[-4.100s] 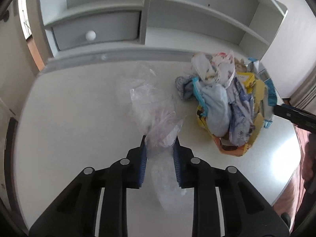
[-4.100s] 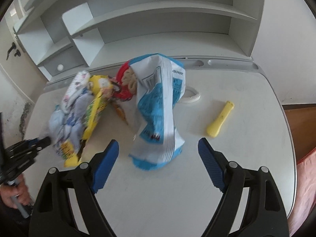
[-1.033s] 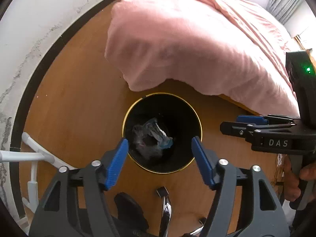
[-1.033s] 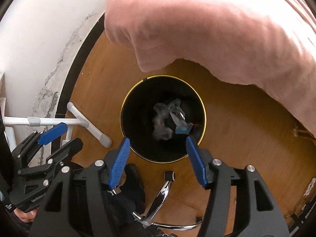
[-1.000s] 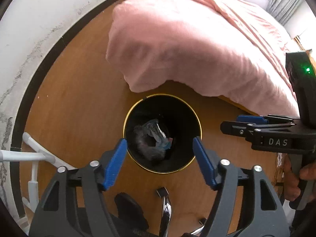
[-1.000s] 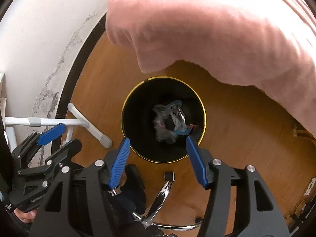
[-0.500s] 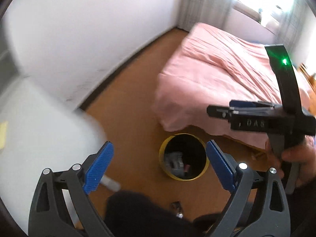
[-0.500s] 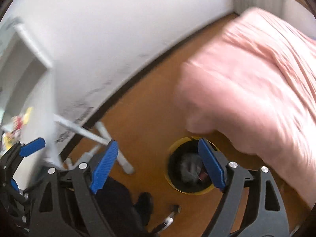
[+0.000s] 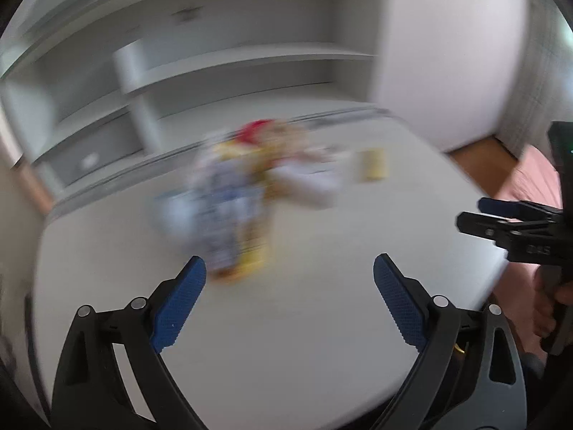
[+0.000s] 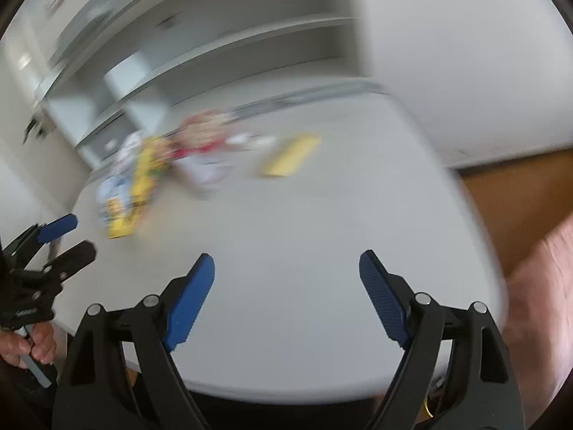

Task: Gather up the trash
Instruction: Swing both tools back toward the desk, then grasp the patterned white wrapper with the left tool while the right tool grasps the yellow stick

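Note:
Both views are motion-blurred. A pile of wrappers and bags (image 9: pixel 243 200) in blue, yellow and red lies on the white desk (image 9: pixel 286 322); it also shows in the right wrist view (image 10: pixel 143 175). A yellow item (image 9: pixel 372 165) lies to its right, also in the right wrist view (image 10: pixel 292 159). My left gripper (image 9: pixel 289 301) is open and empty above the desk's near part. My right gripper (image 10: pixel 286 294) is open and empty, also over the near part of the desk (image 10: pixel 304 233).
Grey shelves (image 9: pixel 232 68) and a drawer (image 9: pixel 89 159) stand behind the desk. A white wall (image 10: pixel 465 53) is on the right. Wooden floor (image 10: pixel 519 208) and pink bedding (image 10: pixel 537 286) lie right of the desk edge.
Both grippers have swung up from over the black bin on the floor, where the trash dropped in, back toward the desk. Both jaws stand wider open than a second ago.

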